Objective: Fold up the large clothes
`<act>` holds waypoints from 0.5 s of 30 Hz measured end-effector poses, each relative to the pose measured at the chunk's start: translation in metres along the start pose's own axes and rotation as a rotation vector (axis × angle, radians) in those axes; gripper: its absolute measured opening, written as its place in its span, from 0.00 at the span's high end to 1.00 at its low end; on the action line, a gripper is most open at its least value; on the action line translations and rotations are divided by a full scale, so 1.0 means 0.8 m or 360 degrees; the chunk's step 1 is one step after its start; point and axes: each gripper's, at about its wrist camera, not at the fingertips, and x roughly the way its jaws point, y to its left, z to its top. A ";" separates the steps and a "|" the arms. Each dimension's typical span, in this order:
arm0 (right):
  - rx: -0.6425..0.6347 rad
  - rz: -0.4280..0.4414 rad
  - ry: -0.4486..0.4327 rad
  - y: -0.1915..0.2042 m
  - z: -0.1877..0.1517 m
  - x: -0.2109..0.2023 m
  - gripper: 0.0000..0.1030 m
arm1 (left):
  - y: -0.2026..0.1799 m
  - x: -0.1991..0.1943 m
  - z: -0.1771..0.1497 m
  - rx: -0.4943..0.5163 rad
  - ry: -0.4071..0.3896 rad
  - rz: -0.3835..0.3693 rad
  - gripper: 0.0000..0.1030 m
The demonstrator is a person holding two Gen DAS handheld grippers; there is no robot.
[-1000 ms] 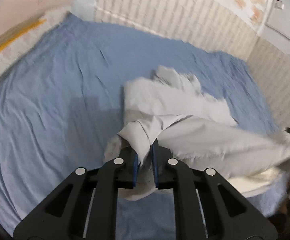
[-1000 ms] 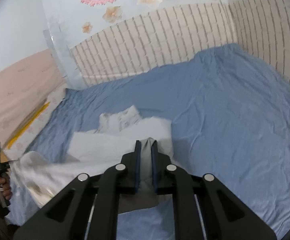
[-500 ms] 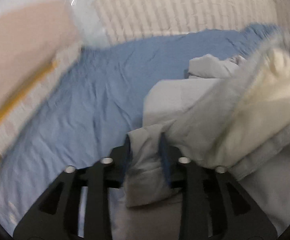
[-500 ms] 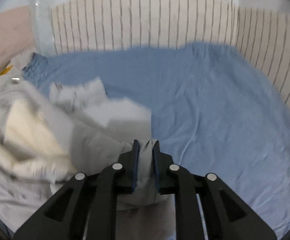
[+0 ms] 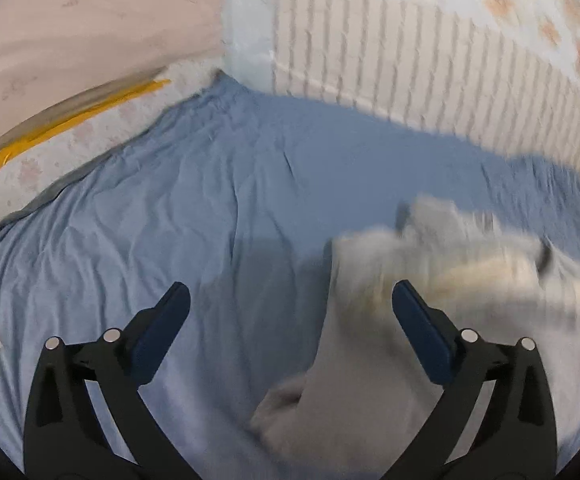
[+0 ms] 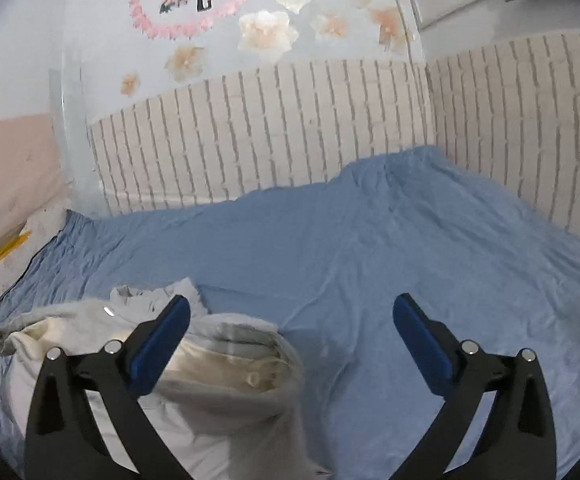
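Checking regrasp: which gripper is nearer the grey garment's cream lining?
Right. The right gripper hangs open with its left finger over the cream lining; the left gripper, also open, sits beside the grey garment, lining farther right.

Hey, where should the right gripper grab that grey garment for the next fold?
Probably the garment's right edge, where the grey fabric rolls over the cream lining. Come from the bare sheet side with the open right gripper, since that raised fold gives a lip to pinch.

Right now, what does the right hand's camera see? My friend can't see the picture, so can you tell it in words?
The right gripper is wide open, holding nothing, above a blue bedsheet. A rumpled grey garment with a cream lining lies on the sheet at lower left, partly behind the left finger. Behind the bed is a striped wall panel with flower stickers above.
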 end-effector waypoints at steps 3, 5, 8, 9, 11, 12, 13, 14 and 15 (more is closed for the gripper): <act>0.0013 0.0081 0.0293 -0.014 -0.034 0.018 0.02 | 0.008 0.009 -0.030 0.0139 0.0137 0.0017 0.03; -0.0045 0.0114 0.0468 -0.016 -0.063 0.028 0.02 | 0.008 0.024 -0.046 0.0172 0.0226 0.0017 0.04; -0.0135 0.0083 0.0587 -0.019 -0.093 0.024 0.02 | 0.024 0.016 -0.064 -0.0003 0.0342 -0.0095 0.05; -0.0112 0.0107 0.0614 -0.022 -0.097 0.021 0.02 | 0.027 0.006 -0.072 -0.0069 0.0366 -0.0182 0.05; -0.0024 0.0200 0.0746 -0.028 -0.108 0.027 0.02 | 0.022 -0.005 -0.089 -0.0058 0.0384 -0.0280 0.04; -0.0013 0.0206 0.0803 -0.031 -0.116 0.030 0.02 | 0.014 -0.009 -0.098 0.0037 0.0382 -0.0265 0.03; -0.0036 0.0190 0.0841 -0.028 -0.122 0.034 0.02 | 0.007 -0.007 -0.104 0.0118 0.0383 -0.0231 0.03; -0.0061 0.0170 0.0857 -0.027 -0.128 0.035 0.02 | 0.000 0.002 -0.109 0.0206 0.0388 -0.0155 0.03; -0.0074 0.0154 0.0864 -0.029 -0.131 0.034 0.02 | -0.003 0.012 -0.114 0.0244 0.0393 -0.0097 0.03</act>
